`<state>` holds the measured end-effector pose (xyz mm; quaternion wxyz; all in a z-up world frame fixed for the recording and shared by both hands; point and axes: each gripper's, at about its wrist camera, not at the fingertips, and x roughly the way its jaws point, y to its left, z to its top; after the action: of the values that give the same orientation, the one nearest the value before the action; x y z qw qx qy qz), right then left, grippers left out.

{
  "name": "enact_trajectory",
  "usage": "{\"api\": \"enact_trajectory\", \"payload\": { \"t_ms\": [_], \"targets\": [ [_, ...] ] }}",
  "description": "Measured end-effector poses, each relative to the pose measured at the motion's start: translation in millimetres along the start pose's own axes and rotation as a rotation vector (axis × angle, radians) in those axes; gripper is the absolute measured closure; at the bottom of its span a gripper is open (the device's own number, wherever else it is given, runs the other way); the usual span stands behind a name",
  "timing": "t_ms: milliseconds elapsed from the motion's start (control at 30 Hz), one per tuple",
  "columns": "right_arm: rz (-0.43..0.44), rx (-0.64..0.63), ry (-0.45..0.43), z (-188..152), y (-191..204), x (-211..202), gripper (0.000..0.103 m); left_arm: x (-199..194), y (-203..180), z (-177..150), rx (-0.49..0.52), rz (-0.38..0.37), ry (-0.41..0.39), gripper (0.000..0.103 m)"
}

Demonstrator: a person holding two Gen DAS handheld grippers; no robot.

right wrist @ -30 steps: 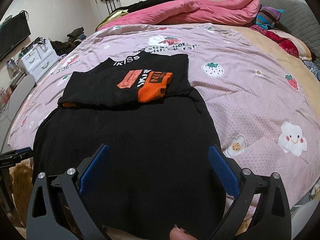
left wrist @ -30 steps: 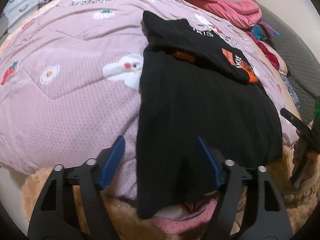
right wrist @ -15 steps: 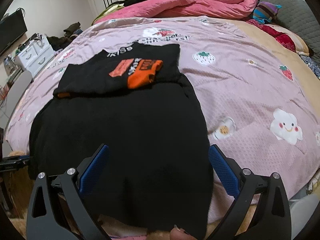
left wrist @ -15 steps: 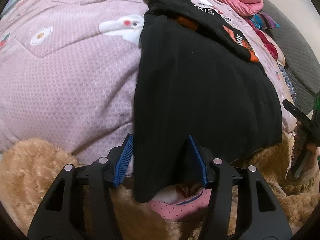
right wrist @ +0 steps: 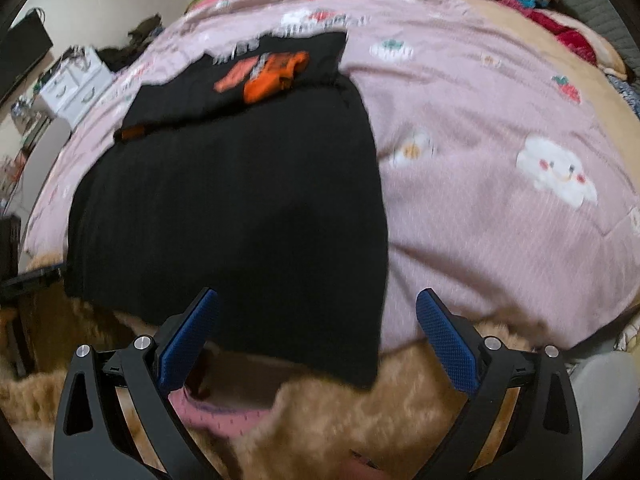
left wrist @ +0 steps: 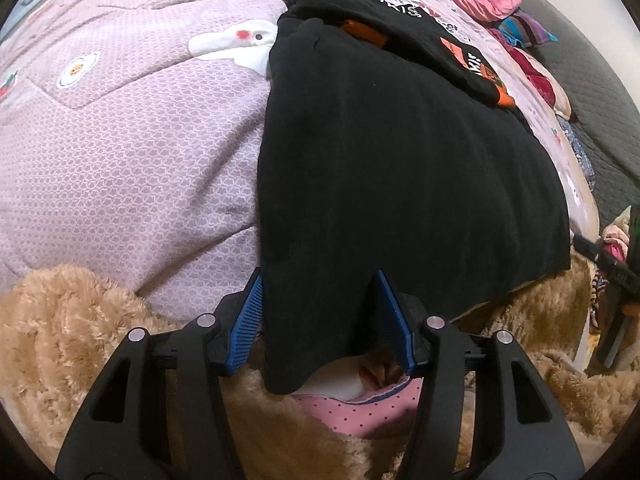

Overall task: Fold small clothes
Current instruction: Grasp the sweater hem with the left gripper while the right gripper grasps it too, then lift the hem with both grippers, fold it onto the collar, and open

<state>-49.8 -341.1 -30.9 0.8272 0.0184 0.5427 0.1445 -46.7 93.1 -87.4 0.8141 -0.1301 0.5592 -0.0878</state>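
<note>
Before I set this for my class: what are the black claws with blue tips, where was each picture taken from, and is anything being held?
Each claw is a hand-held two-finger gripper with a camera looking along its fingers; a person carries one in each hand. One picture comes from the left gripper, the other from the right gripper. A black garment lies on a pink quilt, its top part already folded over, its near edge hanging over the tan fleece. The left gripper's blue pads sit on either side of one near corner. The right gripper is open around the other corner, not gripping.
</note>
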Motion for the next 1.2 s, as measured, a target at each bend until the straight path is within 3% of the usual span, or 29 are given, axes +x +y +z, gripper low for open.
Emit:
{"api": "enact_trajectory", "payload": {
  "t_ms": [33, 67, 267, 333, 400, 600, 700, 767, 800, 967, 1200],
  "targets": [
    [0.001, -0.005, 0.016, -1.9, -0.1, 2.5, 0.014, 0.7, -0.5, 0.3, 0.0, 0.0, 0.0, 0.056],
    [0.001, -0.009, 0.031, -3.2, -0.6, 4.6, 0.03, 0.8, -0.8, 0.1, 0.0, 0.001, 0.0, 0.056],
    [0.02, 0.009, 0.087, -4.2, -9.8, 23.9, 0.043, 3.8, -0.3, 1.4, 0.004, -0.002, -0.001, 0.054],
    [0.005, -0.003, 0.082, -4.0, -10.5, 23.1, 0.06, 4.0, 0.3, 1.0, 0.008, -0.002, -0.006, 0.054],
    [0.03, 0.0, 0.06, -1.3, -10.8, 16.3, 0.097, 4.4, -0.1, 1.5, 0.009, -0.001, -0.006, 0.054],
    [0.101, -0.03, -0.084, 8.1, -4.7, -22.4, 0.097, 7.8, -1.3, 0.9, 0.045, 0.015, -0.007, 0.056],
    [0.154, 0.001, -0.174, 20.0, -7.6, -41.9, 0.097, 7.0, 0.3, 2.3, 0.044, 0.033, -0.008, 0.069],
    [0.17, 0.01, -0.227, 28.6, -8.7, -52.5, 0.097, 3.5, 5.1, 2.6, 0.017, 0.016, -0.015, 0.091],
    [0.176, 0.013, -0.257, 32.8, -9.3, -57.5, 0.097, 0.8, 6.9, 3.1, -0.001, -0.01, -0.02, 0.097],
    [0.19, 0.03, -0.327, 45.6, -9.1, -65.6, 0.097, -14.3, -0.9, 5.7, -0.004, -0.041, -0.064, 0.1],
    [0.173, 0.063, -0.392, 56.3, -14.6, -72.1, 0.097, -56.2, -8.0, 23.6, -0.005, -0.058, -0.194, 0.1]
  ]
}}
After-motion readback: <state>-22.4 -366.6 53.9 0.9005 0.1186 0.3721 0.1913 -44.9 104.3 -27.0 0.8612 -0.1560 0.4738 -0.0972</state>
